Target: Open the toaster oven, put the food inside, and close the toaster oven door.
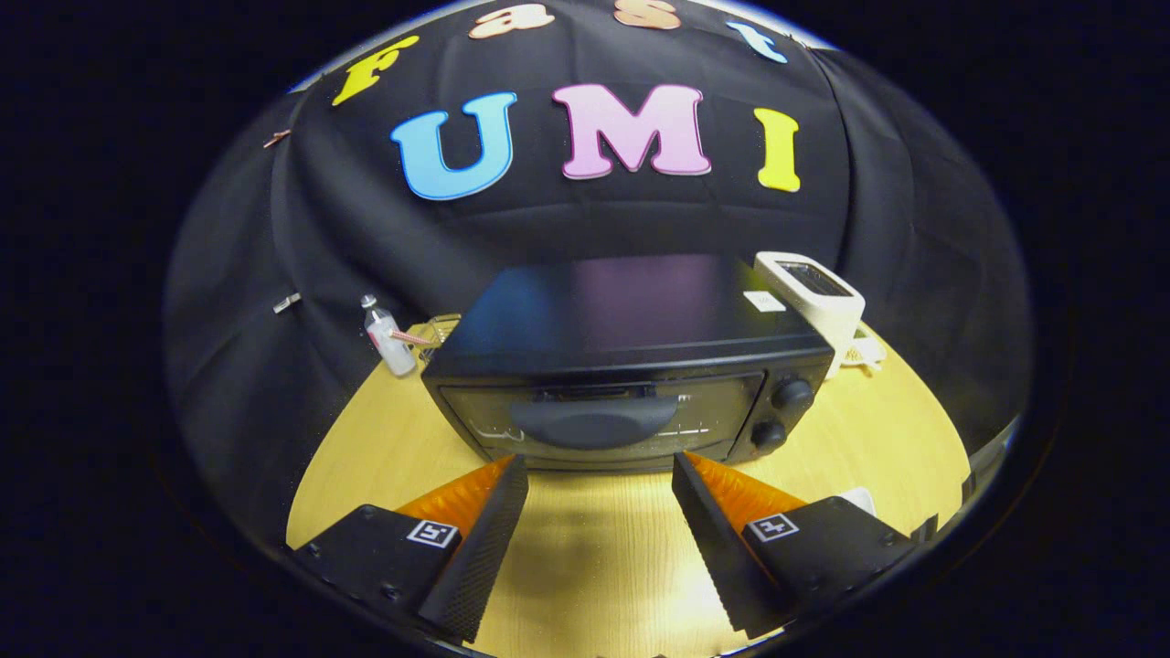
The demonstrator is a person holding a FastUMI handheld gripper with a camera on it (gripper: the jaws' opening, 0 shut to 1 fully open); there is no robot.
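Tongs (pixel 599 461) released, spread wide, holding nothing, just short of closed toaster oven (pixel 622 366) door handle (pixel 594 422) on wooden worktop (pixel 594 548). White toaster (pixel 813 297) behind oven, small bottle (pixel 388 340) beside it.

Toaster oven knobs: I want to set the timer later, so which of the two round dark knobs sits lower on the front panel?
The lower round dark knob sits under the upper knob, on the black toaster oven, just beyond the open gripper.
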